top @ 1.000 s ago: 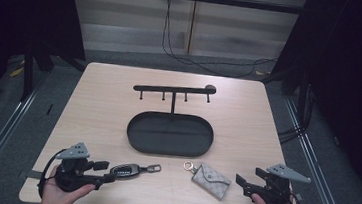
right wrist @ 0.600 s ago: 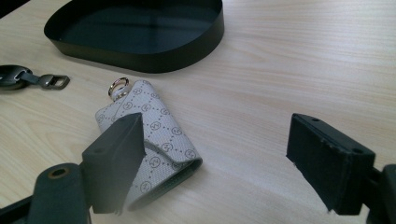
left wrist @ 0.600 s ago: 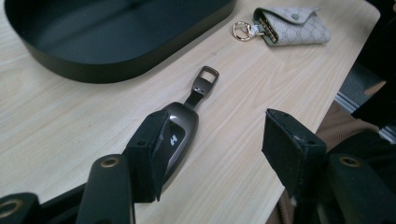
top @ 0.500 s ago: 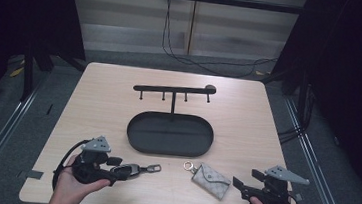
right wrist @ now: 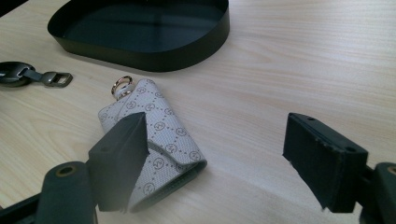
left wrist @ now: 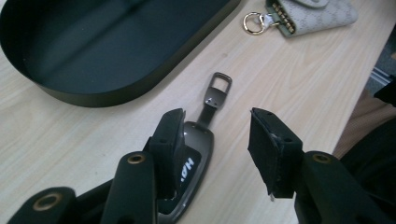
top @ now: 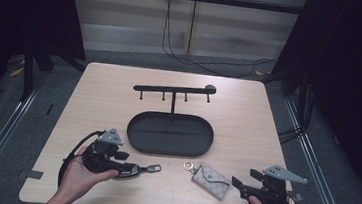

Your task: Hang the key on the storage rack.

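In the left gripper view, one finger [left wrist: 170,140] is laid over the side of the car key fob [left wrist: 189,175] at lower centre while the other finger stands clear to the right; the jaws have just been closing, with the fob partly between them but not clamped; the left gripper [top: 134,170] is therefore judged to be lining up a grasp across the fob's body, its metal strap loop [left wrist: 219,86] left free, probably for hanging. In the right gripper view, the jaws are set wide and have likewise just been closing; one finger [right wrist: 123,154] overlaps the patterned key pouch [right wrist: 156,140] at lower left, the other stands well apart; no grip is made. In the high view, the right gripper [top: 241,185] is seen at lower right, just beside the pouch; the oval tray [top: 139,146] with its hook rack [top: 172,88] lies at centre, presumably the destination.
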